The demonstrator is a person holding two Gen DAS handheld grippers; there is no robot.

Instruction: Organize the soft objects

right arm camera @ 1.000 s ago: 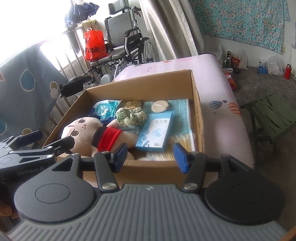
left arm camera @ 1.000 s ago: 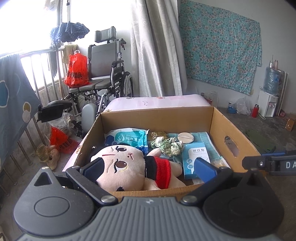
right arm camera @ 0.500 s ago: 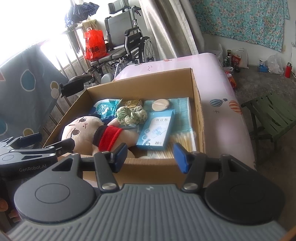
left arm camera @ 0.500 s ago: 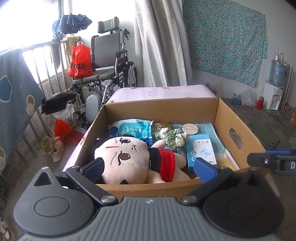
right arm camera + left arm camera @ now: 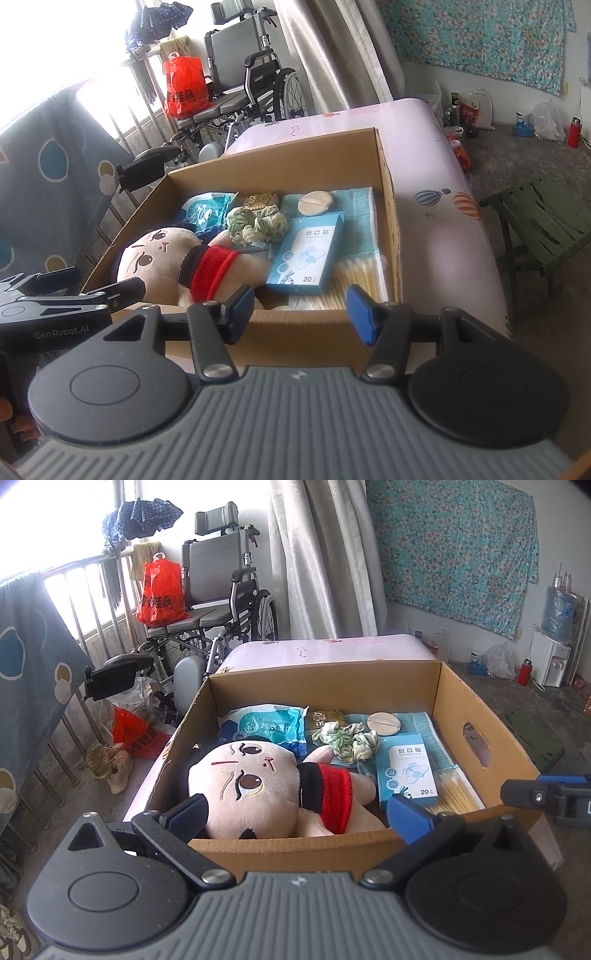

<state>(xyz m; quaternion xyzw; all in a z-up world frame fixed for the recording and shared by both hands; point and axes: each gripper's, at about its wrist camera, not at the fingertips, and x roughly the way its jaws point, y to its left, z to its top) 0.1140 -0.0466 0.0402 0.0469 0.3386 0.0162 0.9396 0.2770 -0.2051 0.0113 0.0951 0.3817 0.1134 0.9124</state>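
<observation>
Two grippers poised over the near wall of a cardboard box [image 5: 491, 716], both tilted downward into it. Inside, toward the near left corner: a plush doll [image 5: 266, 786] on its back, long axis running left to right across the box, head [image 5: 155, 258] toward the left wall, red-banded body toward the middle, face turned up. Just behind the doll's raised arm: a green scrunchie [image 5: 349, 740], crumpled, no clear long axis. Farther back on the left: a blue wet-wipe pack [image 5: 267, 727], flat. On the right: a teal folded cloth [image 5: 356, 221] along the right wall, long axis near to far, bearing a round beige puff [image 5: 316, 201] at its far end and a blue plaster box [image 5: 408, 771] lying tilted, long axis near to far. Beside the plaster box, at the near right corner: a bundle of cotton swabs [image 5: 456, 794].

Left gripper [image 5: 299, 814] held just before the near wall, jaws wide apart, nothing pressed between the blue pads, doll's head seen in the gap. Right gripper [image 5: 301, 310] likewise low at the near wall, jaws spread, empty.
</observation>
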